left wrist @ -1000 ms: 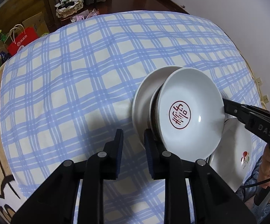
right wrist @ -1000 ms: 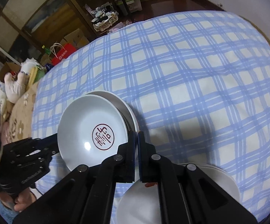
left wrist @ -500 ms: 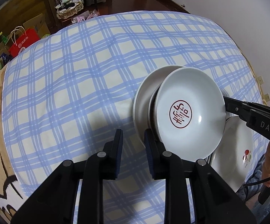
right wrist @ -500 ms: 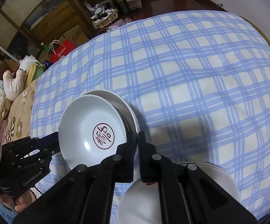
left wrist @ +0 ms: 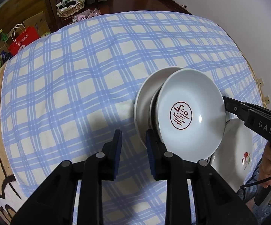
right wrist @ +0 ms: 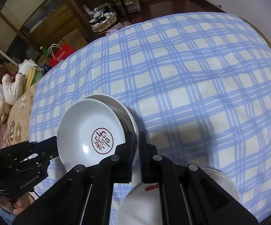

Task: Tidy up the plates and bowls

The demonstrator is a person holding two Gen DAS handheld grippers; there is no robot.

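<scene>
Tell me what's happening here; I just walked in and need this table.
A person with a gripper in each hand is stacking dishes on a checked cloth. The right gripper is shut on the rim of the red-stamped plate, holding it tilted over the white plates beneath. The left gripper sits at that plate's opposite edge, jaws open with nothing between them. A flower-marked plate lies nearby.

From my remote seat, the stamped plate [left wrist: 189, 112] covered most of the plate beneath [left wrist: 144, 101], and my right hand-held gripper [right wrist: 135, 150] hid the flower-marked plate's [right wrist: 221, 180] middle.
</scene>
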